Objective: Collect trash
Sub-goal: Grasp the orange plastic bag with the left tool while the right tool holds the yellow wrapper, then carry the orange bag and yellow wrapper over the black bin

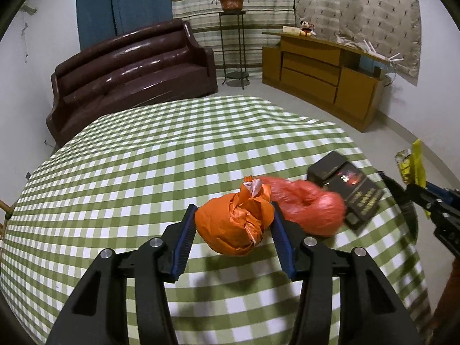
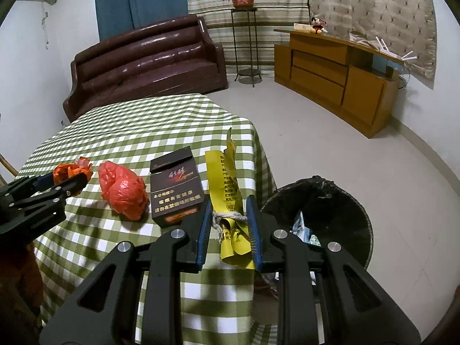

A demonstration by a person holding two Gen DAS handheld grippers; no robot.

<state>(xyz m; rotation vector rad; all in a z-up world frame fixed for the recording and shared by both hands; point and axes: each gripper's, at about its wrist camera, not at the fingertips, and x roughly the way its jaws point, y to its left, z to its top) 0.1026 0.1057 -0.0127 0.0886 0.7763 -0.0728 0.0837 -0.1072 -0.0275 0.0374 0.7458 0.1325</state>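
Note:
My left gripper [image 1: 232, 210] is shut on a knotted orange plastic bag [image 1: 230, 227], held just above the green checked tablecloth [image 1: 172, 149] with its shadow underneath. Right behind it lies a crumpled red plastic bag [image 1: 304, 201], with a dark cigarette box [image 1: 353, 189] beside that. My right gripper [image 2: 229, 201] is shut on a yellow wrapper [image 2: 222, 178] tied with string, near the table's right edge. To its right on the floor stands a black-lined trash bin [image 2: 330, 201]. In the right wrist view, the left gripper [image 2: 72, 181] with the orange bag [image 2: 69, 169] is at the left.
A brown sofa [image 1: 129, 66] stands behind the table, a plant stand [image 1: 233, 43] and a wooden cabinet [image 1: 322, 77] further back. The bin holds some paper scraps [image 2: 304, 227]. Bare floor [image 2: 316, 138] lies between the table and the cabinet.

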